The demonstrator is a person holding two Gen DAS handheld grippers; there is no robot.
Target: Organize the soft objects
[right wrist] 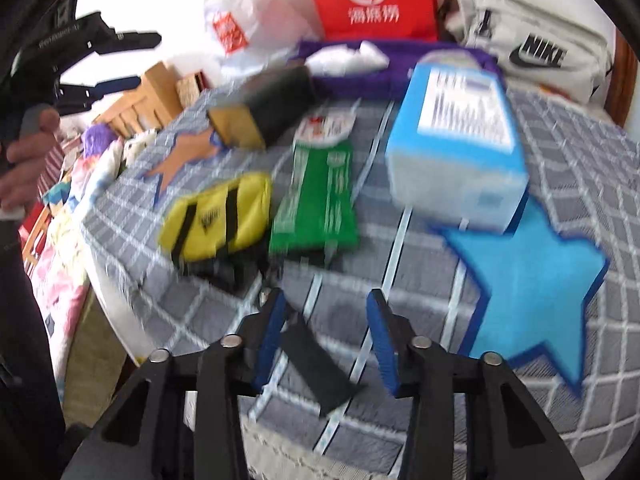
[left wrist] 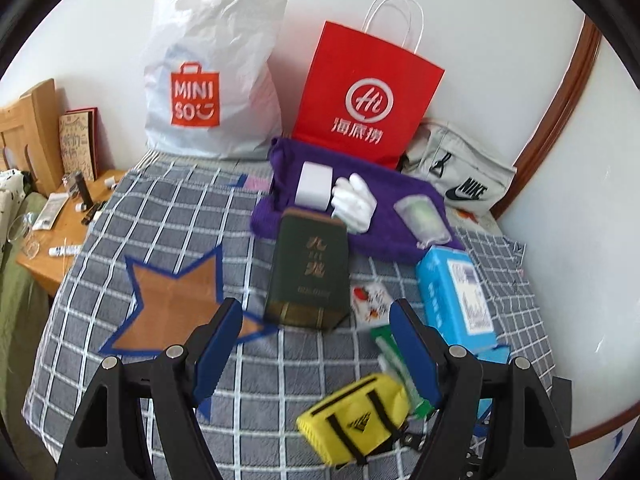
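So the bed (left wrist: 168, 216) with the grey checked cover is basically a sorting board: a brown star (left wrist: 176, 304) taped on one side and a blue star (right wrist: 532, 280) on the other, which I'd guess are the drop zones for the two kinds of stuff. The soft bits are parked on a purple towel (left wrist: 384, 192) up near the wall: a white glove (left wrist: 354, 200), a white foam block (left wrist: 314, 184) and a squishy clear pouch (left wrist: 420, 216). The harder things sit lower down, namely a dark green box (left wrist: 308, 276), a blue carton (left wrist: 452, 296), a green packet (right wrist: 316, 196) and a little yellow pouch bag (left wrist: 356, 416). The left tool (left wrist: 312, 340) stands wide with nothing in it, aimed past the yellow bag toward the green box. The right tool (right wrist: 328, 332) sits at a medium gap; a black strap (right wrist: 316, 368) lies between its fingers, but I can't tell if it's pinched. Only the right view shows the whole blue star, with the carton overlapping its top edge, plus the person's hand (right wrist: 28, 152) at the left edge. Only the left view shows the brown star properly, the Miniso bag (left wrist: 208, 72) and the wooden desk (left wrist: 60, 240) beside the bed.
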